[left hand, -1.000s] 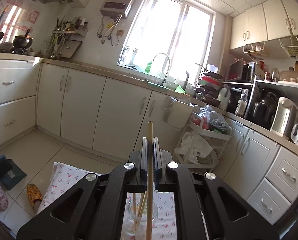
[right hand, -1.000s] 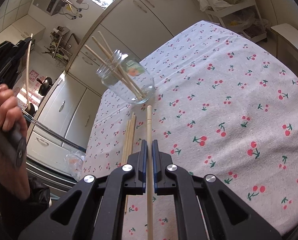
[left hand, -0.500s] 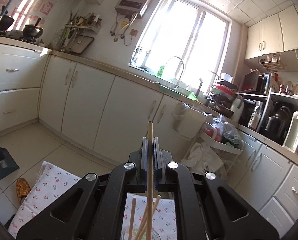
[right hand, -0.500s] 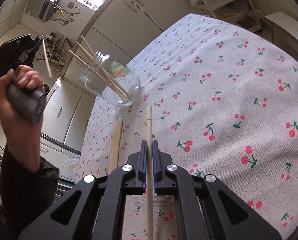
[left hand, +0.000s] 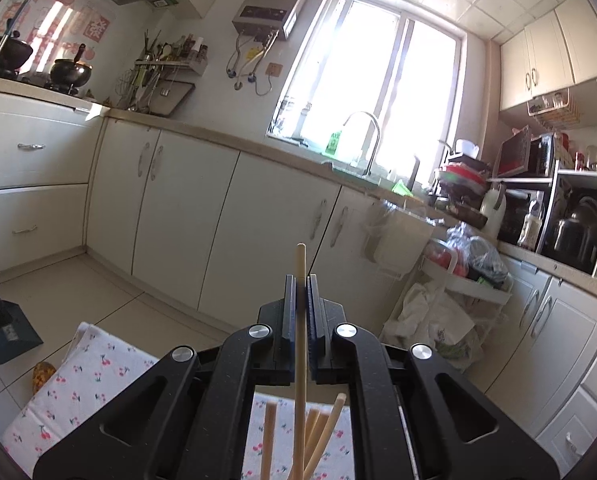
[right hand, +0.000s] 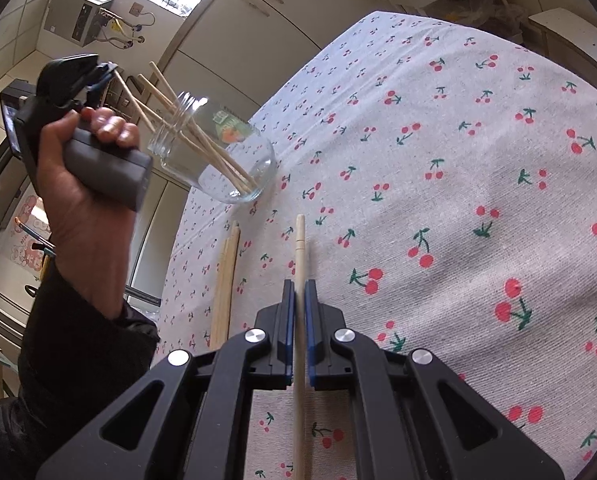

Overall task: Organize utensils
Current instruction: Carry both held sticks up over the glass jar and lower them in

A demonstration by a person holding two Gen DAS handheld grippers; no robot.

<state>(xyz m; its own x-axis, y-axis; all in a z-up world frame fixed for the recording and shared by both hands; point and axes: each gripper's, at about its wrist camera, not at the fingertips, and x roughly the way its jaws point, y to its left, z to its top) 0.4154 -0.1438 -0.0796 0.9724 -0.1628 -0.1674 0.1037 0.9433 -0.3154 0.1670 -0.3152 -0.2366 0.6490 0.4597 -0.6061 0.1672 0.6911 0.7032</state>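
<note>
A clear glass jar (right hand: 218, 156) stands on the cherry-print tablecloth (right hand: 458, 160) with several chopsticks leaning in it. My left gripper (left hand: 300, 280) is shut on one upright chopstick (left hand: 300, 332); its lower end drops among the sticks' tops (left hand: 268, 432) below. In the right wrist view the left gripper (right hand: 105, 70) hangs just above and left of the jar's mouth, held by a hand (right hand: 86, 184). My right gripper (right hand: 298, 286) is shut on another chopstick (right hand: 299, 248), low over the cloth. A loose pair of chopsticks (right hand: 226, 280) lies to its left.
White base cabinets (left hand: 218, 220) run along the far wall under a window and sink. A wire trolley with bags (left hand: 462, 276) stands at right. On the floor lie a blue dustpan (left hand: 6, 332) and a slipper (left hand: 42, 372). A pale wooden ledge (right hand: 566, 28) sits beyond the table's far corner.
The left gripper has come down and closer to the jar with its chopstick, whose lower end now sits among the sticks at the mouth. The right gripper has barely shifted.
</note>
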